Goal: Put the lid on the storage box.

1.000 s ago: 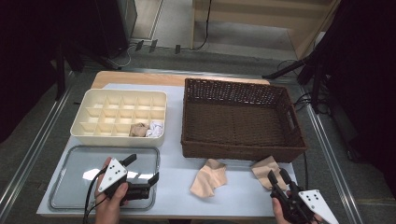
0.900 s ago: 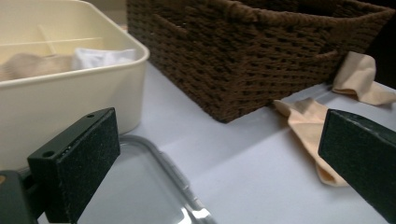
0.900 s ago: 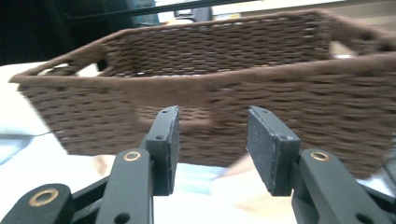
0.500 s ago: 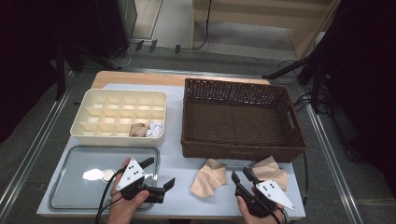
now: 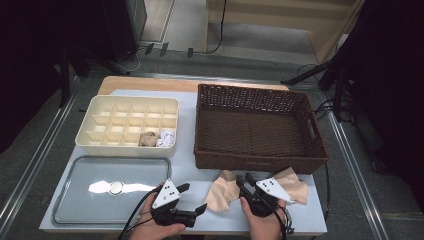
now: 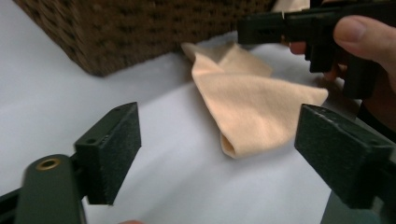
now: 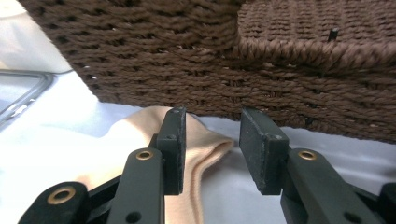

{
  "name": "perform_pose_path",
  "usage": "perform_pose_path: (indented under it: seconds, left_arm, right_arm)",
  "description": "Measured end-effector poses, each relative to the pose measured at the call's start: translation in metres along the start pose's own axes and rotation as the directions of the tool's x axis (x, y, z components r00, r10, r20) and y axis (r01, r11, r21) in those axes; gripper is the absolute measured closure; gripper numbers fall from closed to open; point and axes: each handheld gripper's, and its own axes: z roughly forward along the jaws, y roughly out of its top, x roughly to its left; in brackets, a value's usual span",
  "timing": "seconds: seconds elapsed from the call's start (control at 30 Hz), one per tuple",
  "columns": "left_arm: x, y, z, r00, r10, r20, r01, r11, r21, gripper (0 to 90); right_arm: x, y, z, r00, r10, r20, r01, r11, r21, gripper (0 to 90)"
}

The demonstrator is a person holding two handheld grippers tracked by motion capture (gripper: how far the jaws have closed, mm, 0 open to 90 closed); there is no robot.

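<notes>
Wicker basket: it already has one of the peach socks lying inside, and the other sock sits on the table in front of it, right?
Not quite. The high view shows the wicker basket with nothing in it. Both peach socks lie on the table in front of it: one sock between the hand-held grippers, the other sock beside the right hand-held gripper.

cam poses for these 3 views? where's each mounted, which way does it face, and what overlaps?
High view: fixed above the person's side, looking forward and down on the table; both hands, left claw and right claw at the bottom.
Left gripper view: rides the left claw, open, facing the beige sock; the other hand at right.
Right gripper view: rides the right claw, open, facing the wicker basket.
Shared: sock and basket.
</notes>
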Motion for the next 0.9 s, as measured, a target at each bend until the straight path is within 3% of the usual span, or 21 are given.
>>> perform_pose_path:
  seconds: [0.07, 0.17, 0.33, 0.43, 0.53, 0.63, 0.77, 0.9]
  left_arm:
    - [-0.002, -0.001, 0.004, 0.9999, -0.004, 0.011, 0.004, 1.0000, -0.001, 30.9]
    - [-0.006, -0.002, 0.010, 0.9999, -0.006, 0.016, 0.006, 0.9994, 0.033, 43.2]
    - [-0.012, -0.005, 0.021, 0.9999, 0.016, -0.004, -0.015, 0.9950, 0.099, 55.9]
    - [-0.013, -0.004, 0.024, 0.9997, -0.003, -0.025, 0.006, 0.9943, 0.106, 63.3]
    - [-0.013, -0.004, 0.026, 0.9999, -0.012, 0.001, 0.012, 0.9936, 0.112, 76.6]
    - [-0.012, -0.003, 0.024, 0.9997, -0.009, 0.022, 0.006, 0.9945, 0.105, 87.9]
    - [-0.006, 0.001, 0.014, 0.9997, 0.003, 0.026, -0.005, 0.9976, 0.069, 89.8]
    - [0.003, 0.008, -0.001, 1.0000, 0.006, -0.006, -0.006, 0.9997, 0.023, 90.0]
  right_arm:
    - [-0.002, 0.000, 0.004, 0.9998, 0.001, 0.019, -0.001, 1.000, 0.006, 63.3]
    - [-0.006, 0.001, 0.006, 0.9992, 0.016, 0.038, -0.017, 1.000, 0.024, 65.4]
    - [-0.005, -0.001, 0.011, 1.0000, 0.003, 0.006, -0.003, 0.996, 0.088, 71.3]
    - [-0.001, -0.002, 0.013, 0.9997, -0.021, -0.012, 0.022, 0.993, 0.119, 83.9]
    - [-0.001, 0.001, 0.011, 0.9994, -0.008, -0.034, 0.012, 0.991, 0.134, 89.5]
    - [-0.003, 0.003, 0.005, 0.9984, -0.007, -0.056, 0.013, 0.994, 0.108, 90.0]
    - [-0.001, 0.012, -0.008, 0.9949, -0.021, -0.098, 0.024, 0.999, 0.026, 90.0]
    - [0.003, 0.025, -0.020, 0.9911, -0.051, -0.123, 0.046, 0.998, -0.046, 90.0]
